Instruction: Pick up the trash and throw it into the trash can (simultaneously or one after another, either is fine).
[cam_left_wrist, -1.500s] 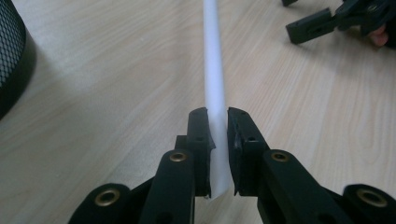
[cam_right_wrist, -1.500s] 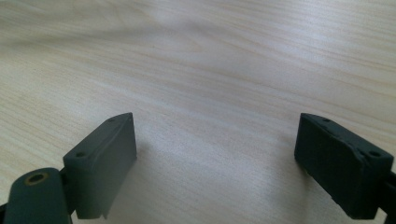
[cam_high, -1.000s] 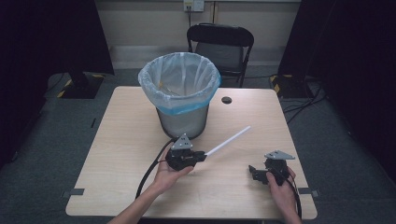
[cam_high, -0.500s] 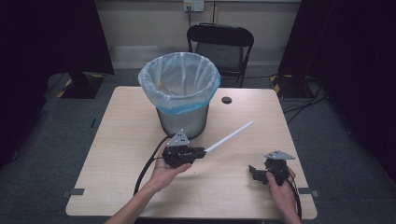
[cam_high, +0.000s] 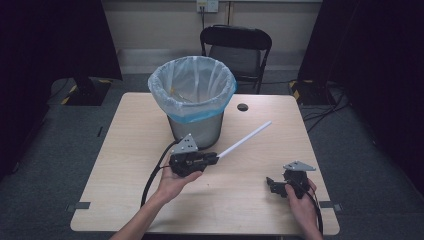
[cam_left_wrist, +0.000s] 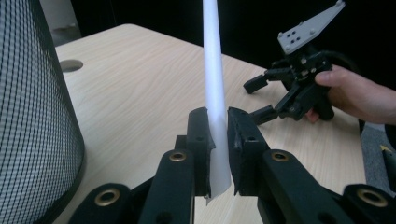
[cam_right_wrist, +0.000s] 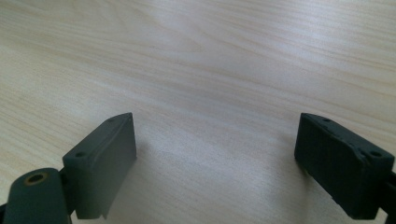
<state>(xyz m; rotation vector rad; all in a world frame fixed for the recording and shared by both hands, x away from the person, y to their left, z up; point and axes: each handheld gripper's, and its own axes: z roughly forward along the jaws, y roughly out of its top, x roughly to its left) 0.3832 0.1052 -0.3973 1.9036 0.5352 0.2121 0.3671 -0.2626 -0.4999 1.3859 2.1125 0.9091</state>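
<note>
A long white tube (cam_high: 245, 140) sticks out up and to the right from my left gripper (cam_high: 216, 158), which is shut on its lower end just in front of the bin. In the left gripper view the tube (cam_left_wrist: 214, 79) runs up between the two black pads (cam_left_wrist: 199, 135), pinched near its bottom. My right gripper (cam_high: 270, 184) rests low near the table's front right, open and holding nothing. Its jaws stand wide apart over bare wood (cam_right_wrist: 215, 84) in the right gripper view. That same gripper (cam_left_wrist: 261, 98) appears in a hand beyond the tube.
A mesh waste bin (cam_high: 194, 100) with a pale blue liner stands at the table's middle back, close left of the tube. A cable hole (cam_high: 243, 107) lies to the bin's right. A black chair (cam_high: 235, 47) stands behind the table (cam_high: 125, 150).
My left gripper has risen a little with the white tube, whose far end now points higher and further toward the back right. The right gripper has stayed where it was.
</note>
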